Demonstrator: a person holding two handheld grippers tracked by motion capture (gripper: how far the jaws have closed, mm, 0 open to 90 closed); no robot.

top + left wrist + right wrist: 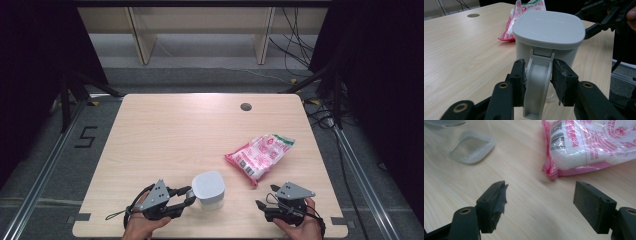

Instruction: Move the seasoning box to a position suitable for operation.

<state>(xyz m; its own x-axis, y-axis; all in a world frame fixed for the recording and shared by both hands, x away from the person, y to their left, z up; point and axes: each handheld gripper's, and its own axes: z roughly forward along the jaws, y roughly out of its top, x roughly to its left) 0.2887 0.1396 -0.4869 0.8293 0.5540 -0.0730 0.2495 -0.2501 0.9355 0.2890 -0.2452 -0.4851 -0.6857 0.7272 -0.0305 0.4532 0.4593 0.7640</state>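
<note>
Two black jaws of the left hand-held gripper (537, 75) are clamping the grey jug's handle (537, 85) on the worktop (165, 130) — the right hand-held gripper (540, 202) is resting wide apart, holding nothing, near the pink bag (589, 145).

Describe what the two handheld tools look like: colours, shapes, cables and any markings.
Both the left tool and the right tool are black linkage frames, each topped by a grey three-cornered plate. Brass-coloured pivot pins show at the joints. The jaws end in flat black rectangular pads; one right pad looks frayed at its edge. A thin black cable loops from the left tool. No markings are legible.
</note>
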